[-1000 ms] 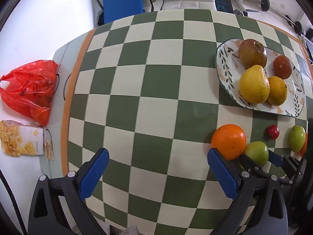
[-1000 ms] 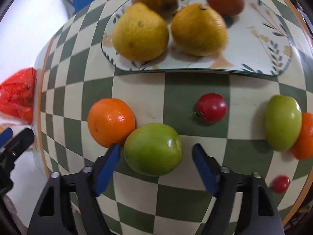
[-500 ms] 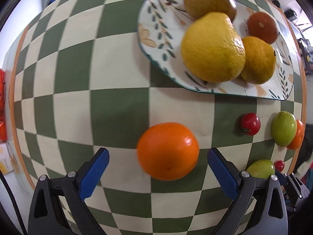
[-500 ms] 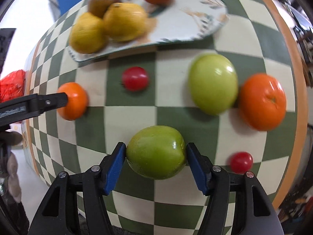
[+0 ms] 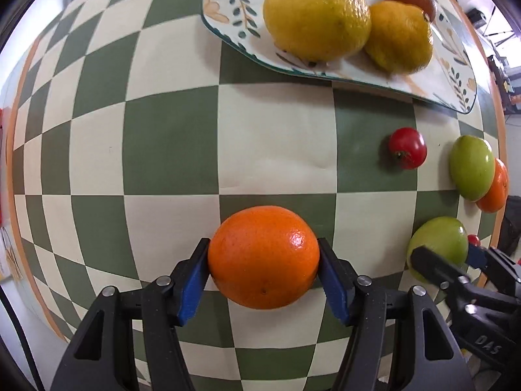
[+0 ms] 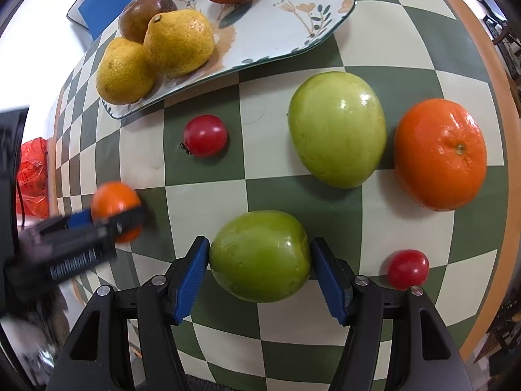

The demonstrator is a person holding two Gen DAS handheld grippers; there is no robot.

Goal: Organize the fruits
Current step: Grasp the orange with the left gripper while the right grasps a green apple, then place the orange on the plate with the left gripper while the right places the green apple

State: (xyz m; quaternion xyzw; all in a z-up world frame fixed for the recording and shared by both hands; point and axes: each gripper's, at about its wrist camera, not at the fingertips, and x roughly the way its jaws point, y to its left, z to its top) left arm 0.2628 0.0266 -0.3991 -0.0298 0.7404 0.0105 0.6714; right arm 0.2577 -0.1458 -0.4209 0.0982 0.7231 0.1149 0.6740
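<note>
— Orange peel, dimpled and glossy: the left gripper (image 5: 263, 275) had its blue ribbed pads pressed on both sides of the orange (image 5: 263, 256), over the checked tablecloth (image 5: 169, 150). What was cut off?

— The patterned plate (image 5: 228, 16) at the top edge.

— And the right wrist view?

— The right gripper (image 6: 259, 277) clamped a smooth green apple (image 6: 259, 255) near the table's front. The left gripper showed there only as a blur.

Both grippers have black plastic frames, silver screws and ribbed blue fingers (image 5: 192, 280).
</note>
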